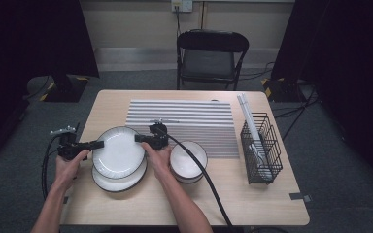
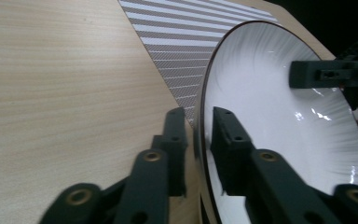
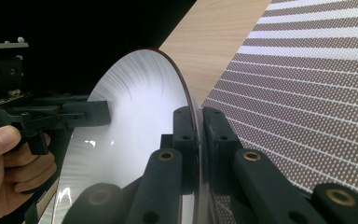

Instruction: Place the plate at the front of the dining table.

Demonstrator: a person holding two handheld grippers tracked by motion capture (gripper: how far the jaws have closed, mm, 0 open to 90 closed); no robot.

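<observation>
A white plate with a dark rim (image 1: pixel 119 150) hangs tilted just above a second, similar plate (image 1: pixel 121 183) on the wooden table (image 1: pixel 141 208). My left gripper (image 1: pixel 98 143) is shut on the upper plate's left rim. My right gripper (image 1: pixel 138 138) is shut on its right rim. In the left gripper view the jaws of the left gripper (image 2: pixel 198 123) straddle the edge of the plate (image 2: pixel 270 107). In the right gripper view the right gripper (image 3: pixel 198 121) pinches the opposite edge of the plate (image 3: pixel 140 107), with the other hand (image 3: pixel 9 158) beyond it.
A stack of white bowls (image 1: pixel 188 160) stands just right of the plates. A striped mat (image 1: pixel 182 121) covers the table's middle. A black wire rack (image 1: pixel 261 148) holding white utensils stands at the right. A folding chair (image 1: pixel 211 53) is behind the table.
</observation>
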